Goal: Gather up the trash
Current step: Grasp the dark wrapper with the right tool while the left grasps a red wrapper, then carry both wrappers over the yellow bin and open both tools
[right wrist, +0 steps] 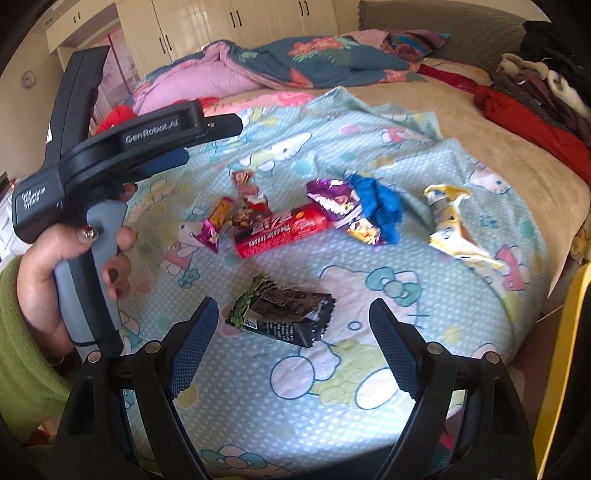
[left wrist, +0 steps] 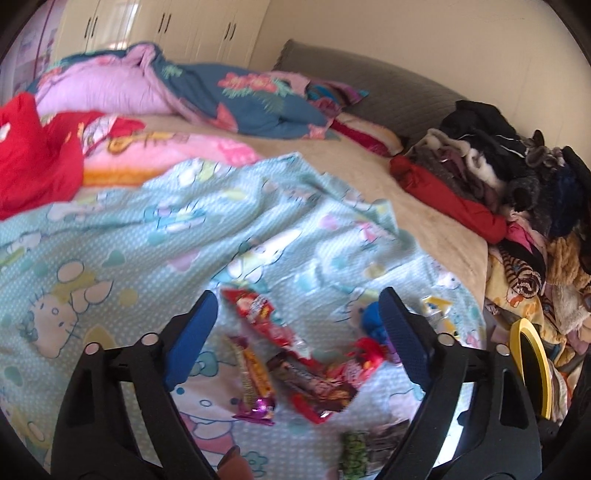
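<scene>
Several snack wrappers lie on a light-blue cartoon blanket (right wrist: 369, 140) on the bed. My left gripper (left wrist: 299, 332) is open above a red wrapper (left wrist: 258, 317), an orange-and-purple bar wrapper (left wrist: 255, 380) and a brown wrapper (left wrist: 314, 380); its pads touch none of them. My right gripper (right wrist: 295, 343) is open too, with a dark green-and-black wrapper (right wrist: 284, 314) lying just ahead between its fingers, untouched. Farther off are a red tube wrapper (right wrist: 280, 230), a purple wrapper (right wrist: 332, 199), a crumpled blue piece (right wrist: 380, 206) and a yellow-white wrapper (right wrist: 450, 225). A hand (right wrist: 74, 258) holds the left gripper's handle.
A pile of clothes (left wrist: 498, 177) fills the bed's right side. A yellow-rimmed container (left wrist: 532, 369) stands beside the bed at the right. Bunched pink and blue quilts (left wrist: 166, 85) lie at the far end, with cream wardrobes (right wrist: 240, 22) behind.
</scene>
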Demonstrator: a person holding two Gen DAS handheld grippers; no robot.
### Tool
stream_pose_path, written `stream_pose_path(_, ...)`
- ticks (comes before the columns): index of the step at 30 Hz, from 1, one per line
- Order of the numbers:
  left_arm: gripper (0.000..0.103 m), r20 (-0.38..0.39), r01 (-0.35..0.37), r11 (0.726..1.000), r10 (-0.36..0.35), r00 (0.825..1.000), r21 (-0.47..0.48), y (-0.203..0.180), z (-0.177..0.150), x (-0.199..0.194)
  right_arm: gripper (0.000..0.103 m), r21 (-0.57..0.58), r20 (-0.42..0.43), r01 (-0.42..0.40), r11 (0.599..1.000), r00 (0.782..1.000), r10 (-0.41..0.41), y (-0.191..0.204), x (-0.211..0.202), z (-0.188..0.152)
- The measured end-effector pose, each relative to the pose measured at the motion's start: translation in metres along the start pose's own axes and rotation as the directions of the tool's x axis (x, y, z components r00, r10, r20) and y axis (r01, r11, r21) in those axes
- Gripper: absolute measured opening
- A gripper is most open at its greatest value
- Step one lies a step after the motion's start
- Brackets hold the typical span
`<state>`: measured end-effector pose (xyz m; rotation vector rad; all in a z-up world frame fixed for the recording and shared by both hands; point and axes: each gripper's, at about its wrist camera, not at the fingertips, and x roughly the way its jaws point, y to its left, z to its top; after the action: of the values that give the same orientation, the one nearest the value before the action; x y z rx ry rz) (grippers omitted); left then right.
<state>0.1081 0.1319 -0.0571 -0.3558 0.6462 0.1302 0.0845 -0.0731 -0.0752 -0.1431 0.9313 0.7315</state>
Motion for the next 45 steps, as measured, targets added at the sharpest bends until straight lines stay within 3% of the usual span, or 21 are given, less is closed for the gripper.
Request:
stream_pose_path(5, 0.063, -0.108, 0.01, 0.998, -0.017, 0.994, -0.061, 0.016, -0.001, 0.026, 0.081, 0.014, -0.062, -0.01, 1.0, 0.998, 0.011, 0.001, 0.026, 0.001)
stream_pose_path(10, 0.057, -0.187, -0.006, 0.995, -0.014, 0.982, -0.103, 0.026, -0.004, 0.051, 0.075, 0.03, -0.125, -0.015, 0.999, 0.992, 0.019, 0.0, 0.048, -0.004)
stream_pose_path(19, 0.033, -0.259, -0.024, 0.984, -0.023, 0.966, -0.179, 0.038, -0.006, 0.079, 0.049, 0.054, -0.117, -0.037, 0.998, 0.992, 0.043, -0.005, 0.052, -0.003)
stream_pose_path(24, 0.025, -0.25, -0.005, 0.981, -0.045, 0.967, -0.195, 0.038, -0.003, 0.076, 0.03, 0.071, -0.089, -0.063, 0.995, 0.994, 0.069, -0.01, 0.044, -0.001)
stream_pose_path(25, 0.023, -0.246, 0.0, 0.98, -0.05, 0.968, -0.197, 0.038, -0.002, 0.075, 0.015, 0.065, -0.086, -0.072, 0.995, 0.993, 0.077, -0.009, 0.043, -0.001)
stream_pose_path(33, 0.019, -0.178, 0.063, 0.979, -0.099, 0.979, -0.196, 0.024, 0.008, 0.05, 0.01, 0.018, -0.015, -0.097, 0.995, 0.995, 0.098, -0.006, 0.026, 0.003)
stream_pose_path(45, 0.018, -0.082, 0.139, 0.976, -0.155, 0.985, -0.166, -0.006, 0.026, 0.015, 0.01, 0.003, 0.079, -0.095, 0.995, 0.992, 0.095, -0.019, -0.017, 0.012)
